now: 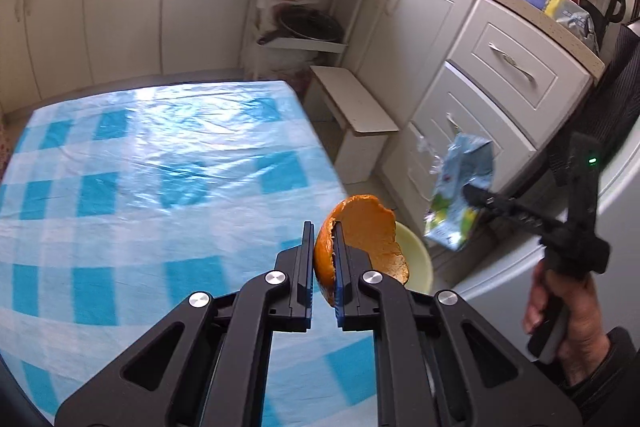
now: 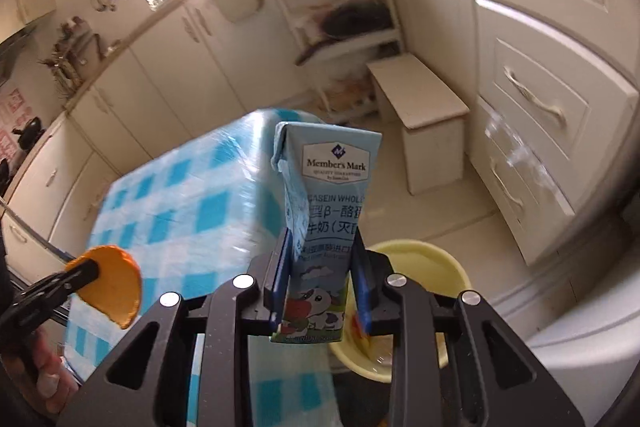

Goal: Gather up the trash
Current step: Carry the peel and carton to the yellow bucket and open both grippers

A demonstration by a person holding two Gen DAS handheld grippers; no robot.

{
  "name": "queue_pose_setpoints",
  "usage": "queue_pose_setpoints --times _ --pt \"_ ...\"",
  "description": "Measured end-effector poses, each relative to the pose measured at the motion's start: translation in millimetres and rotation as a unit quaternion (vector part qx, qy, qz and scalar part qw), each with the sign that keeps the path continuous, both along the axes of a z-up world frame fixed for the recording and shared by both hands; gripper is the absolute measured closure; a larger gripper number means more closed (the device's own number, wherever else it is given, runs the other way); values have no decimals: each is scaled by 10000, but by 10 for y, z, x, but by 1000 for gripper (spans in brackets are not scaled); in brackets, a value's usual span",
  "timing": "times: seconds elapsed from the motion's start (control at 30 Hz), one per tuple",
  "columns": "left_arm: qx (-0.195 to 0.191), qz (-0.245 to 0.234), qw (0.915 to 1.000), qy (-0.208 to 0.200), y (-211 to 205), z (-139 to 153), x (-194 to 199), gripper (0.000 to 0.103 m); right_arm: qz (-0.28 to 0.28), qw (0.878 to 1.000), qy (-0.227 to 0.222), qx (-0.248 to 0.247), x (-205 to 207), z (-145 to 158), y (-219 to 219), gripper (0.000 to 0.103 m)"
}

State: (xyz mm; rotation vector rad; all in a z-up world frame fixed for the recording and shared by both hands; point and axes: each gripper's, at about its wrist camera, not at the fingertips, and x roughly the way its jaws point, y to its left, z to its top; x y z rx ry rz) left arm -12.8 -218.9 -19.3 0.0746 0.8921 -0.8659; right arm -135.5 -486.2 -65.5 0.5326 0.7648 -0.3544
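Fingers of the left gripper (image 1: 323,247) are pinching an orange peel (image 1: 362,237) while the right gripper (image 2: 320,267) is clamping a milk carton (image 2: 326,219) upright, a yellow bucket (image 2: 432,259) sitting below and just beyond both, beside the checkered table (image 1: 140,167).

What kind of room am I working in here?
Likely a home kitchen: cabinets under a cluttered counter, pans on a shelf, and a table with a checked cloth.

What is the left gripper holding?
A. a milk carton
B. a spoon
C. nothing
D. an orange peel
D: the left gripper is shut on the orange peel, while the milk carton sits in the right gripper.
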Motion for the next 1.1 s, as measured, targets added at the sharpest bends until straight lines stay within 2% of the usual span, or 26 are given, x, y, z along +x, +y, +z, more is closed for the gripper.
queue_pose_setpoints --times 0.27,0.37,0.47,0.63,0.73,0.8,0.97,1.1 --pt "132 -168 9997 -119 -474 77 -301 95 -192 9983 210 505 -68 -300 -331 77" --pt "190 -159 9996 -146 -536 93 -313 95 -148 9983 463 327 14 -403 -366 77" --pt "242 -145 9995 -154 -571 71 -311 95 -115 9978 510 414 43 -459 -402 77" --pt "337 -187 9992 -123 -691 -6 -330 95 -283 9968 -131 740 -124 -246 -532 77" --pt "425 -263 9987 -85 -807 -82 -366 95 -458 9932 -546 922 -269 -99 -624 71" --pt "498 -329 9982 -46 -916 -152 -385 95 -600 9901 -761 1012 -349 -28 -702 67" --pt "808 -510 9954 65 -1384 -385 -419 95 -970 9809 -1149 1236 -512 46 -881 64" --pt "1160 -581 9913 202 -1782 -640 -416 84 -1118 9769 -1242 1336 -566 46 -960 63"
